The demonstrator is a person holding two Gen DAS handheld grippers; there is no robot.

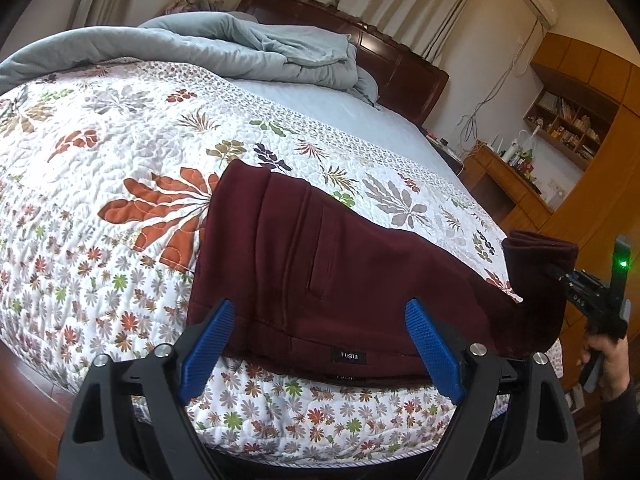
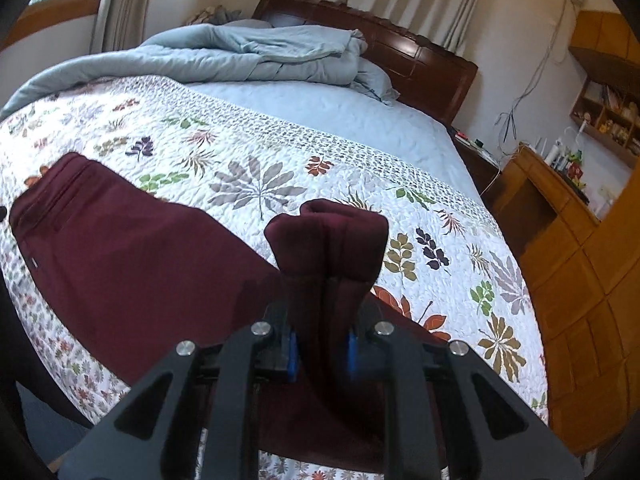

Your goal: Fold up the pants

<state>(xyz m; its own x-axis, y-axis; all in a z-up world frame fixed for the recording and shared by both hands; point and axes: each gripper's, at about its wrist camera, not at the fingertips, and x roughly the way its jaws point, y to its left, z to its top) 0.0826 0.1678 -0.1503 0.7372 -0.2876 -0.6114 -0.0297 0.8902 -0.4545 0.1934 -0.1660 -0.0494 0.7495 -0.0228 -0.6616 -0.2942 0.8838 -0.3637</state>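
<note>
Dark maroon pants [image 1: 312, 264] lie on the flowered quilt [image 1: 120, 184] near the bed's front edge, waistband with a small black label toward me. My left gripper [image 1: 320, 344] hangs open just above the waistband, its blue pads [image 1: 208, 348] wide apart, nothing between them. In the right wrist view the pants [image 2: 132, 272] stretch away to the left, and my right gripper [image 2: 322, 350] is shut on the bunched leg ends [image 2: 332, 244], which stick up past the fingers. From the left wrist view, the right gripper [image 1: 560, 276] holds that bunch [image 1: 536, 252] at the bed's right edge.
A rumpled grey-blue duvet [image 1: 240, 44] lies at the head of the bed by the dark wooden headboard [image 1: 400, 68]. A wooden desk and shelves with clutter [image 1: 532, 160] stand to the right. A person's hand [image 1: 604, 360] grips the right tool.
</note>
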